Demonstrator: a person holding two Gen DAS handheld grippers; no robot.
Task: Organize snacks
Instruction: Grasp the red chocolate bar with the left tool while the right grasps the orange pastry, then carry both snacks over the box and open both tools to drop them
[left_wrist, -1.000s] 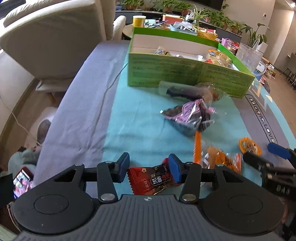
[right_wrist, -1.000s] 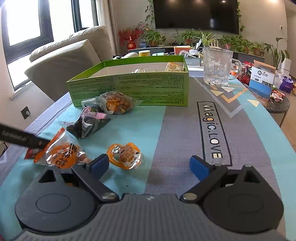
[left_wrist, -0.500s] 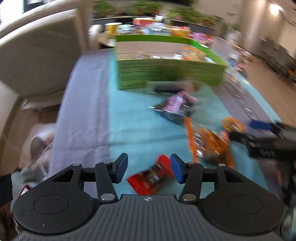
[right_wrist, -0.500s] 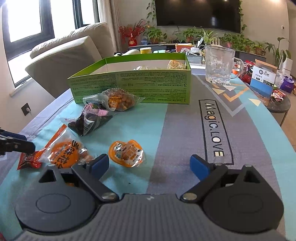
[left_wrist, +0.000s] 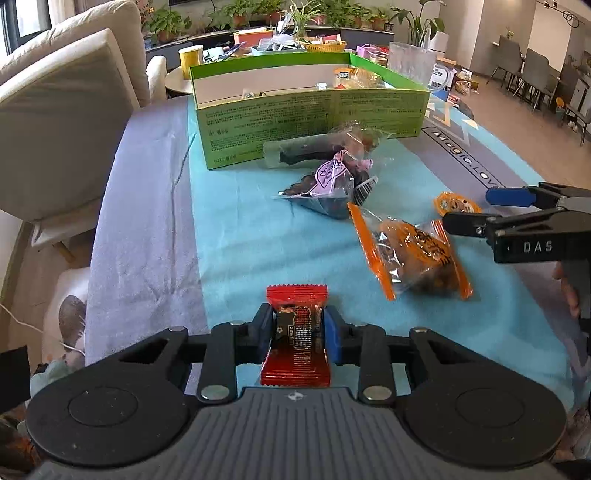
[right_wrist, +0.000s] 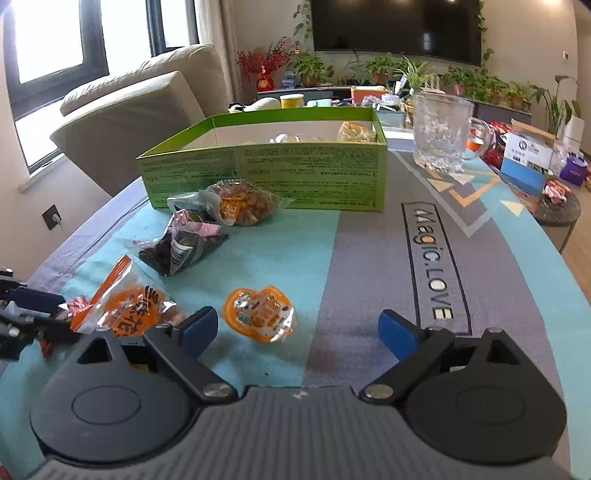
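Note:
My left gripper (left_wrist: 297, 330) is shut on a red and black snack packet (left_wrist: 296, 334) low over the blue mat. The green snack box (left_wrist: 310, 114) stands open at the far end, with a few packets inside. On the mat lie an orange packet (left_wrist: 410, 251), a dark packet with a pink label (left_wrist: 332, 184), a clear packet of nuts (right_wrist: 240, 205) and a small orange jelly cup (right_wrist: 258, 312). My right gripper (right_wrist: 299, 330) is open and empty, with the jelly cup just ahead between its fingers. It shows at the right edge of the left wrist view (left_wrist: 480, 210).
A glass mug (right_wrist: 441, 131) stands right of the box. A beige sofa (left_wrist: 66, 110) is beyond the table's left edge. A small side table with boxes and packets (right_wrist: 535, 173) stands to the right. Potted plants and clutter line the back.
My left gripper has turned, closed on the red packet and now holds it square between its fingers. The right gripper has stayed open and has moved slightly nearer the jelly cup.

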